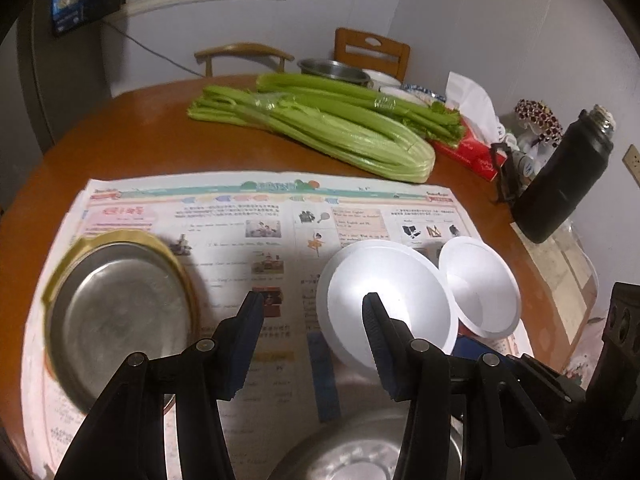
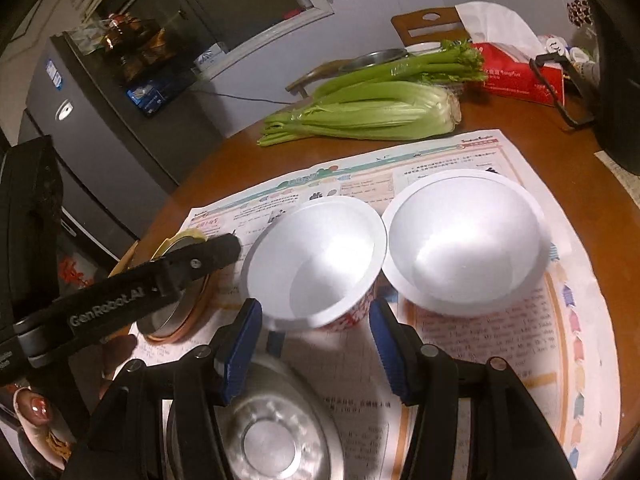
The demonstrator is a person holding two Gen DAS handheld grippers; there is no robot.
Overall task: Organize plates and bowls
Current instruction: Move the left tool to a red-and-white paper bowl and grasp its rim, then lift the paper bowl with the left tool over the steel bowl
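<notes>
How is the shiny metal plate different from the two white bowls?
The round metal plate is flat, grey and shiny with a gold rim; the two white foam bowls are deep and matte. The plate lies level; the bowls tip sideways. All sit on the printed newspaper.

- The left wrist camera is looking steeply down along its tongs [image 1: 312, 312] at the newspaper [image 1: 240, 216] on the tabletop [image 1: 132, 128], close above it.
- The right wrist camera is facing down over its tongs [image 2: 316, 320], close to two white bowls [image 2: 316, 256].
- Both views are sharing the bowls, newspaper and celery [image 1: 320, 128].
</notes>
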